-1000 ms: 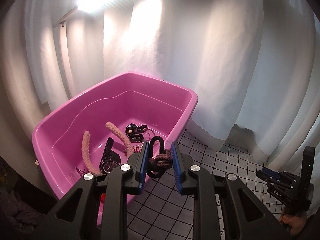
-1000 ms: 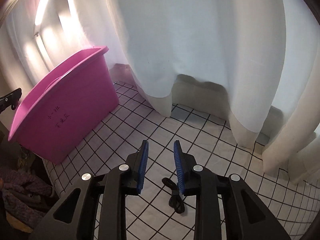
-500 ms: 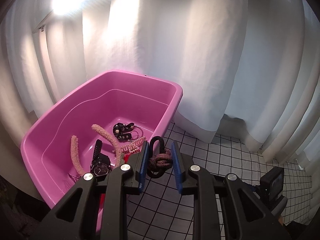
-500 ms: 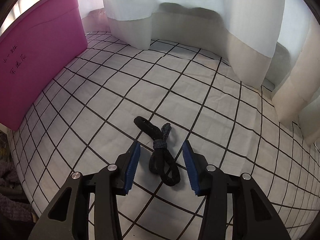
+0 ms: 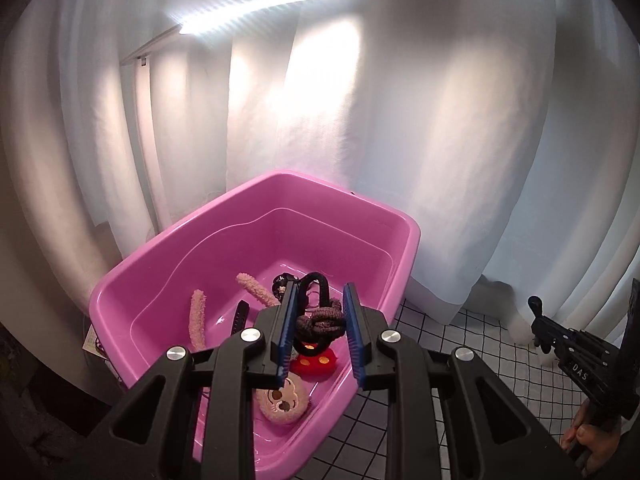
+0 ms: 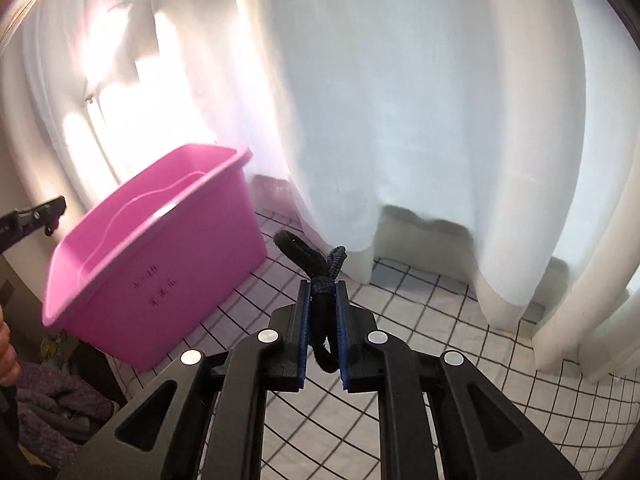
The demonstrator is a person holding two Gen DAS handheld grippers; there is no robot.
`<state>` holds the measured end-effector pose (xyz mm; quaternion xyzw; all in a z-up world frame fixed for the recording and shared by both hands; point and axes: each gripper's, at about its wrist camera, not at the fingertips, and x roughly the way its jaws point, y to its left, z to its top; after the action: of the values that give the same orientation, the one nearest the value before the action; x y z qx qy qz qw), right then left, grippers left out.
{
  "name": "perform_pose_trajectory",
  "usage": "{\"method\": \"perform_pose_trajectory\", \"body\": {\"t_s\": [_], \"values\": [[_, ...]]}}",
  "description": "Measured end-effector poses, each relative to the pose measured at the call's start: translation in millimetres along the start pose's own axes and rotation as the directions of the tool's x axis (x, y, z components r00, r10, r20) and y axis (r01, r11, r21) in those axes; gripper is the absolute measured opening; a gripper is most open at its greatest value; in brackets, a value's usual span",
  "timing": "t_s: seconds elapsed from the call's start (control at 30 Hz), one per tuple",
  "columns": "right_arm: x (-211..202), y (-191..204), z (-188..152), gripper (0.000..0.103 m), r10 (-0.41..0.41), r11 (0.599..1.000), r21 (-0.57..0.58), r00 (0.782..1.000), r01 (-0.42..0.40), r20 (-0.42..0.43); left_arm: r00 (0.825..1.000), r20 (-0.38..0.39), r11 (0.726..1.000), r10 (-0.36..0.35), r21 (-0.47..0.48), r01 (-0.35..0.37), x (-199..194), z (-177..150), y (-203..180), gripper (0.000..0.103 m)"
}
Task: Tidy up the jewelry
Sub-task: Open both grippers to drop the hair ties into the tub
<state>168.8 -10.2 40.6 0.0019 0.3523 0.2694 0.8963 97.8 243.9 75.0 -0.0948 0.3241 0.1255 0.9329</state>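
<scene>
Left gripper is clamped at a narrow gap on a knotted purple-and-black hair tie, and in the left wrist view it hangs just above the near end of the pink tub. Below it in the tub lie two fuzzy pink strips, a dark watch-like band, a red piece and a round plush face. At the right edge of that view the other gripper shows, with a hand under it. Since the tie is already over the tub's floor, the good move, I judge, is to sink a little past the rim and spread the jaws fully, so the loop cannot catch on a blue pad and ride back out.

Seen from the right wrist, the right gripper has just been closing, and its blue pads now pinch a dark knotted cord, whose loop sticks out ahead of the tips, lifted clear of the checked cloth. The tub stands off to the left against the white curtain, well apart from this gripper. For this side, the carry should go high enough to clear the rim, keeping the squeeze firm because the cord is thin and limp. Waiting until the left gripper has released and cleared the tub would avoid the two tools meeting over it.
</scene>
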Motion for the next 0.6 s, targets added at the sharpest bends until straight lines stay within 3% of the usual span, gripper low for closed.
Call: {"method": "perform_pose_trajectory", "body": {"t_s": [0.07, 0.17, 0.4, 0.47, 0.5, 0.53, 0.6], "values": [[7.7, 30.0, 29.9, 0.012, 0.094, 0.995, -0.032, 0.995, -0.093, 0.021, 0.999, -0.012, 0.998, 0.051, -0.026, -0.051, 2.7, 2.7, 17.3, 0.024], [37.1, 73.4, 61.7, 0.012, 0.197, 0.978, -0.068, 0.98, -0.198, -0.014, 0.992, -0.059, 0.992, 0.108, -0.065, -0.112, 13.7, 3.3, 42.6, 0.024], [121.3, 147.0, 84.7, 0.012, 0.255, 0.957, -0.09, 0.947, -0.276, -0.194, 0.972, -0.191, 0.982, 0.134, -0.103, -0.156, 52.8, 3.4, 78.6, 0.029], [136.1, 158.0, 85.6, 0.012, 0.22, 0.96, -0.119, 0.947, -0.252, -0.234, 0.967, -0.215, 0.98, 0.136, -0.114, -0.163, 60.3, 3.8, 83.6, 0.039], [141.7, 160.6, 84.5, 0.014, 0.197, 0.963, -0.129, 0.946, -0.235, -0.256, 0.965, -0.224, 0.978, 0.14, -0.12, -0.17, 63.1, 4.3, 85.9, 0.055], [147.8, 160.9, 85.2, 0.019, 0.179, 0.967, -0.127, 0.945, -0.22, -0.273, 0.962, -0.231, 0.975, 0.144, -0.132, -0.178, 64.8, 4.7, 88.2, 0.08], [153.3, 159.5, 84.0, 0.058, 0.165, 0.973, -0.109, 0.945, -0.202, -0.281, 0.963, -0.229, 0.969, 0.139, -0.169, -0.18, 62.5, 4.9, 92.1, 0.094]]}}
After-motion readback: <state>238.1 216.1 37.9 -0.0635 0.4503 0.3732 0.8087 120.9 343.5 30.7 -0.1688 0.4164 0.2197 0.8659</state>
